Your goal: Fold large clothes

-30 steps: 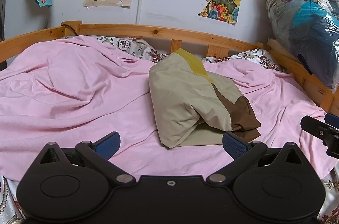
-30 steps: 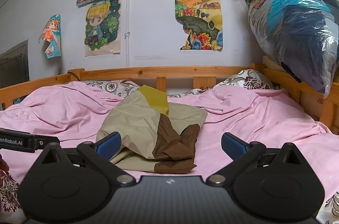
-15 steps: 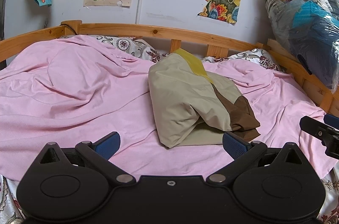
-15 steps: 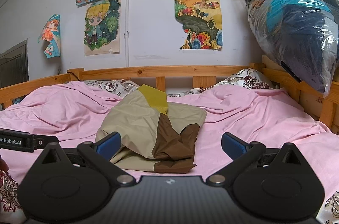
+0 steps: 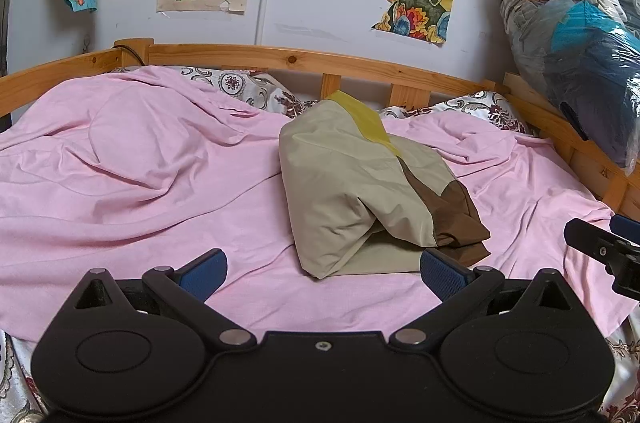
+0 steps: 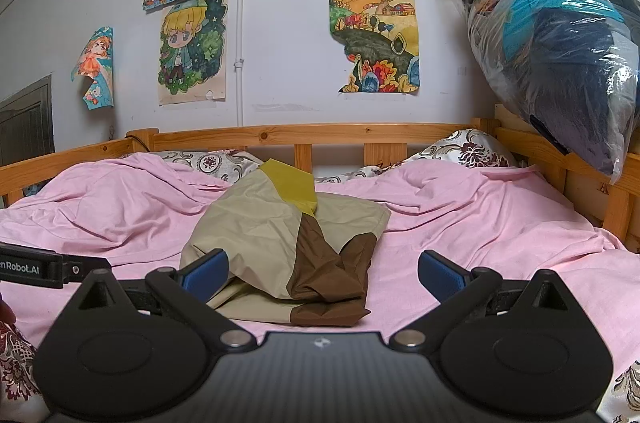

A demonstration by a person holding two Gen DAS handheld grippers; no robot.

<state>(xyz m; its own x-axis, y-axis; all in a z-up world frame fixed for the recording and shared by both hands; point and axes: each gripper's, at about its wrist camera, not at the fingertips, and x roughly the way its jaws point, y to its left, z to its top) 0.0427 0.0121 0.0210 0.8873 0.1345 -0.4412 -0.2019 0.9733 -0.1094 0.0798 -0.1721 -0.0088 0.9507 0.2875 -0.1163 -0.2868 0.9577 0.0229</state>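
A folded garment (image 5: 360,191) — beige, with a brown part and a yellow strip — lies in a bundle on the pink sheet (image 5: 132,183), about midway across the bed, on the near side of the wooden headboard rail (image 5: 280,55). The left tool (image 5: 322,269) hovers low over the sheet just short of the bundle, its blue pads (image 5: 204,269) spread wide and holding nothing. The right tool (image 6: 322,273) is likewise spread and empty, the bundle's near edge showing between its fingers. A clear plastic bag of dark clothes (image 6: 560,55) sits at the rail's right end.
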